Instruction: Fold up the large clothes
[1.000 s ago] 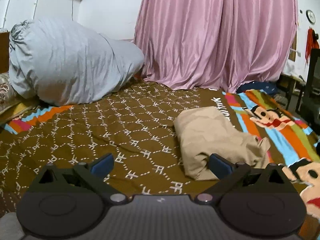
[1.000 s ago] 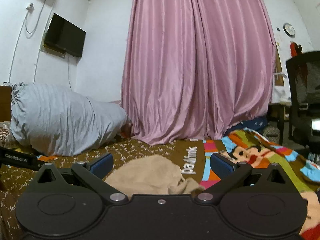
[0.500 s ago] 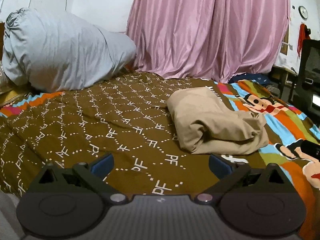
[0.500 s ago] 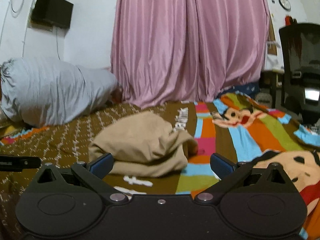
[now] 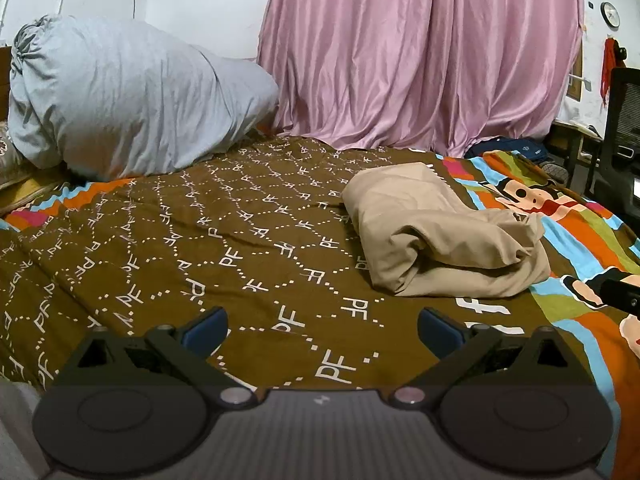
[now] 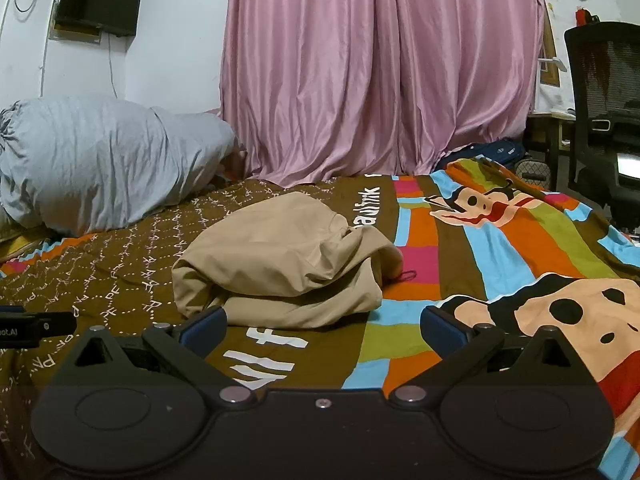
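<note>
Hovering low over the bed [image 5: 248, 240], the left tool [image 5: 322, 326] and right tool [image 6: 322, 326] both gape wide with nothing in them; just beyond lies the garment [image 6: 280, 264], a tan bundle on the brown bedspread, near the striped part. It looks folded but loose and lumpy, so tidying or squaring may remain
</note>
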Demonstrator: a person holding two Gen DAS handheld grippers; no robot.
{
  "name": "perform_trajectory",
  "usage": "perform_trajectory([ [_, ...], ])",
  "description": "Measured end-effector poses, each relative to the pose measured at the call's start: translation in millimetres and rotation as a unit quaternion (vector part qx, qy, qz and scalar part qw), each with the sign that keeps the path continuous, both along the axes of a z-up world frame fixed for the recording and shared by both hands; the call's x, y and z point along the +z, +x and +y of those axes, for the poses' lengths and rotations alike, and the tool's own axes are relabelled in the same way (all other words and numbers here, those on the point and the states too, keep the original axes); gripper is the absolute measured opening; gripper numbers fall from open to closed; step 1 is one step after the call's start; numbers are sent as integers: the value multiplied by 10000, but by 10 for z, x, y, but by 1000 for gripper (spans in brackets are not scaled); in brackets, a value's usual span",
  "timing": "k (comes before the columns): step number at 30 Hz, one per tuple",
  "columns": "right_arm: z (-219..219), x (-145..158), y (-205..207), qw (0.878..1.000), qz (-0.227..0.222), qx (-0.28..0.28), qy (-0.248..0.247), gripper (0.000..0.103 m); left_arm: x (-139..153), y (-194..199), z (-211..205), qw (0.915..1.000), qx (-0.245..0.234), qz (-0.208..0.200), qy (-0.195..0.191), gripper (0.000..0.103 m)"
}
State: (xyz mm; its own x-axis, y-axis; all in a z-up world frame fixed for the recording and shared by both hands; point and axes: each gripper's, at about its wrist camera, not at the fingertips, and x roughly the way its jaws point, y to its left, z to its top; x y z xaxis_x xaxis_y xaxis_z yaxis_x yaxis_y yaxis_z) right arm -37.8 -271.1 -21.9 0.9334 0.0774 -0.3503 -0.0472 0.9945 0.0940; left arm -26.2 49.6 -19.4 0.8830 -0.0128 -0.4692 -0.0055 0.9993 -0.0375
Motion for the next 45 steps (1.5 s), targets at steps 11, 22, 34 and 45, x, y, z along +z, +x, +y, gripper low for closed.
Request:
perform_trajectory([
  [11, -25, -20, 8, 9999, 52, -46, 73, 102, -6, 0, 10, 10000, -22, 2, 42, 103],
  [22, -47, -22, 12, 9999, 58, -69, 66, 102, -9, 5, 15, 10000, -19, 4, 42, 103],
  [34, -48, -21, 13, 9999, 61, -67, 67, 102, -4, 3, 7, 10000, -15, 5, 43, 103],
  [45, -56, -20, 13, 9999, 67, -68, 69, 102, -12, 1, 12, 10000, -14, 11, 49, 103],
])
